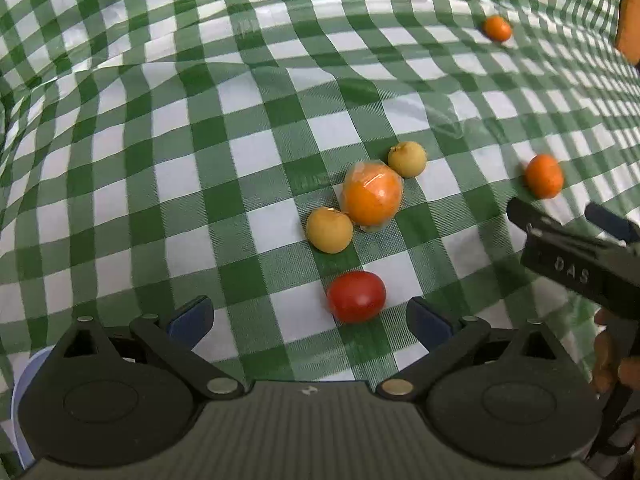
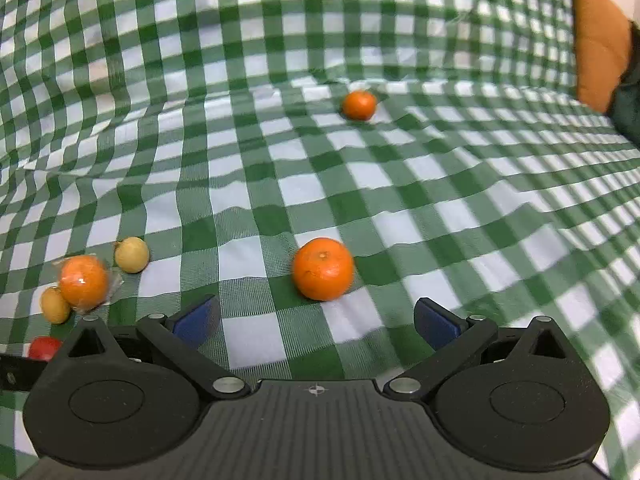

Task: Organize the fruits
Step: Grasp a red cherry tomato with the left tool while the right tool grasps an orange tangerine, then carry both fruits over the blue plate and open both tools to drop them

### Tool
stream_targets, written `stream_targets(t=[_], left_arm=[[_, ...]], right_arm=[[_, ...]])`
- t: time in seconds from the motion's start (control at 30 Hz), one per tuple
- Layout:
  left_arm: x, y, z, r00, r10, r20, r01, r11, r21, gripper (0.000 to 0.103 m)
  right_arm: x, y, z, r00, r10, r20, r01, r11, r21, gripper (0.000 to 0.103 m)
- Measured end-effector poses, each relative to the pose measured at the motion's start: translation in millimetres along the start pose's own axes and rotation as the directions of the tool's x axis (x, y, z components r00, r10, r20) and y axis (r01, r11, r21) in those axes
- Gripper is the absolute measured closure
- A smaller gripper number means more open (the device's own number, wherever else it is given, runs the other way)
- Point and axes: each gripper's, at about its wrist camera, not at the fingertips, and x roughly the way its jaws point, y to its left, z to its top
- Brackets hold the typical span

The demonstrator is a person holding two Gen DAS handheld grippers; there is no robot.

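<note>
In the left wrist view my left gripper point(image 1: 310, 320) is open, with a red tomato point(image 1: 357, 297) just ahead between its fingers. Beyond lie a plastic-wrapped orange point(image 1: 373, 199) and two yellow longans point(image 1: 329, 229) point(image 1: 407, 159). A mandarin point(image 1: 544, 176) lies right, another point(image 1: 497, 28) far back. The right gripper point(image 1: 560, 216) enters from the right. In the right wrist view my right gripper point(image 2: 316, 322) is open, with a mandarin point(image 2: 323, 269) just ahead of it. A second mandarin point(image 2: 359, 105) lies farther. The wrapped orange point(image 2: 84, 280), longans point(image 2: 132, 255) point(image 2: 55, 305) and tomato point(image 2: 44, 347) sit left.
A green-and-white checked cloth point(image 1: 200, 160) with wrinkles covers the surface; it also fills the right wrist view point(image 2: 440, 200). An orange cushion point(image 2: 598, 48) stands at the far right edge. A pale blue rim point(image 1: 24, 384) shows at the lower left.
</note>
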Motion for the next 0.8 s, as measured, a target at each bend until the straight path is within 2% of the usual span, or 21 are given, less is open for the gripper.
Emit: stream_targets(t=[0.07,0.1,0.13,0.2,0.23,0.27,0.37,0.5,0.8], left_arm=[[6,-2,2,1.000,0.004,0.003,-0.004,1.000,0.000,0.001],[8,-4,4,1.000,0.006,0.014,-0.006,1.000,0.003,0.005],[8,-6,3,1.000,0.013,0.028,-0.014,1.000,0.014,0.023],[9,-9,4,1.000,0.015,0.014,-0.016,0.999,0.050,0.051],[6,-9,3,1.000,0.000,0.025,-0.001,0.999,0.043,0.069],[3,-9,3,0.999,0.000,0.033,-0.001,0.999,0.041,0.069],[-6,-6,-1,0.999,0.002,0.052,-0.003,1.000,0.027,0.069],[-28,-3,-13,0.997,-0.003,0.073,0.002,1.000,0.008,0.069],[-115,-5,-54,0.989,-0.001,0.148,-0.001,1.000,0.015,0.069]], right_arm=[[10,0,1,1.000,-0.001,0.000,0.001,1.000,-0.005,0.004],[15,0,2,1.000,0.001,-0.003,-0.001,1.000,-0.007,0.005],[19,-1,2,1.000,0.003,-0.007,-0.003,1.000,-0.006,0.007],[23,-2,7,1.000,0.010,0.024,-0.010,1.000,-0.011,0.024],[23,-2,8,0.999,0.015,0.040,-0.014,1.000,-0.027,0.048],[21,-3,11,0.999,0.019,0.041,-0.017,0.999,-0.042,0.066],[17,-9,15,0.999,0.029,0.018,-0.029,0.999,-0.024,0.066],[-11,-2,8,0.998,0.039,0.045,-0.036,0.998,-0.054,0.066],[-103,22,-8,0.981,0.179,0.077,-0.172,0.981,-0.086,0.066]])
